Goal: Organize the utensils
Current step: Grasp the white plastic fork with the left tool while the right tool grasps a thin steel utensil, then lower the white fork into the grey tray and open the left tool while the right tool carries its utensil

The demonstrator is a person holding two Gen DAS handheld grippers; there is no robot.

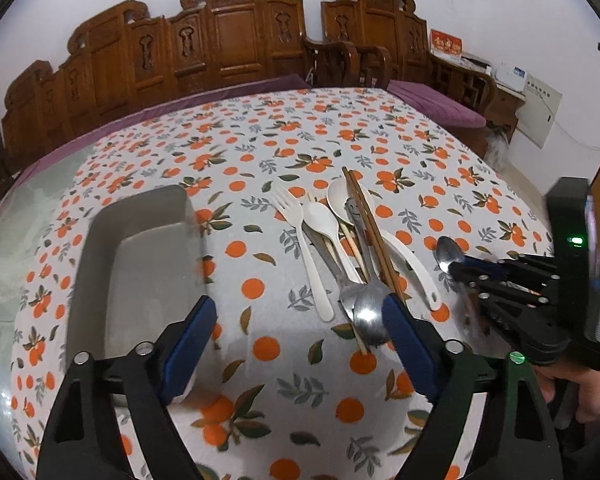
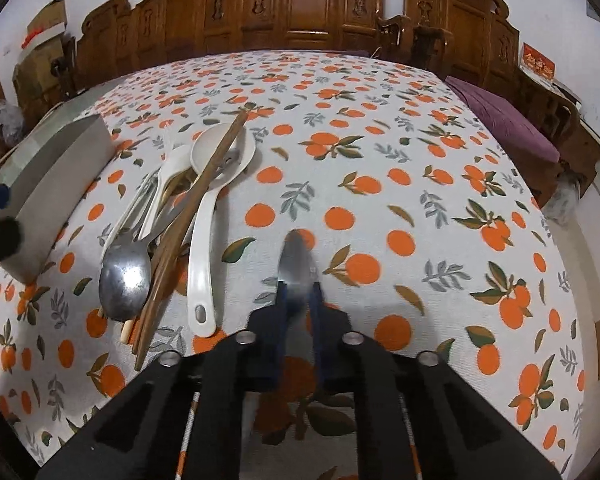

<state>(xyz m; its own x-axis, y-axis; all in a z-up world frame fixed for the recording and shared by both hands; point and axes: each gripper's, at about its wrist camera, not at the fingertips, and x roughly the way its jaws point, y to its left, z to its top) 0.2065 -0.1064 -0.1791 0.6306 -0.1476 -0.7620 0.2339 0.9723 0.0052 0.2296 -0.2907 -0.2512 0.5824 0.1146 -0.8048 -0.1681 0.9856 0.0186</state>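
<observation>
— Inspector, nearest items first?

— Right gripper [image 2: 299,300]: blue pads closed tight on a small metal spoon [image 2: 296,256], whose bowl projects forward, clear of the cloth as far as the left wrist view shows. Left gripper [image 1: 296,340]: jaws spread wide, nothing between them, hovering over the orange-print tablecloth [image 1: 260,360].

— And the utensils?

— One heap, just ahead of the left gripper's right finger. A large steel spoon [image 1: 370,318] lies nearest, bowl toward the camera. Beside it a white plastic fork [image 1: 300,232] and a white plastic spoon [image 1: 326,232], handles toward us. Dark wooden chopsticks [image 1: 370,228] cross the pile diagonally, resting on the bowl of a white ladle-type spoon [image 2: 208,216]. Pale bamboo chopsticks [image 2: 126,330] poke out beneath — partly hidden.

— The container?

— A grey rectangular tray [image 1: 140,264], left of the heap and apart from it; no utensils show in the visible part of its interior.

— Beyond that?

— Carved wooden bench backs [image 1: 228,40] behind the table, a purple cushion [image 1: 432,106] at the right.
</observation>
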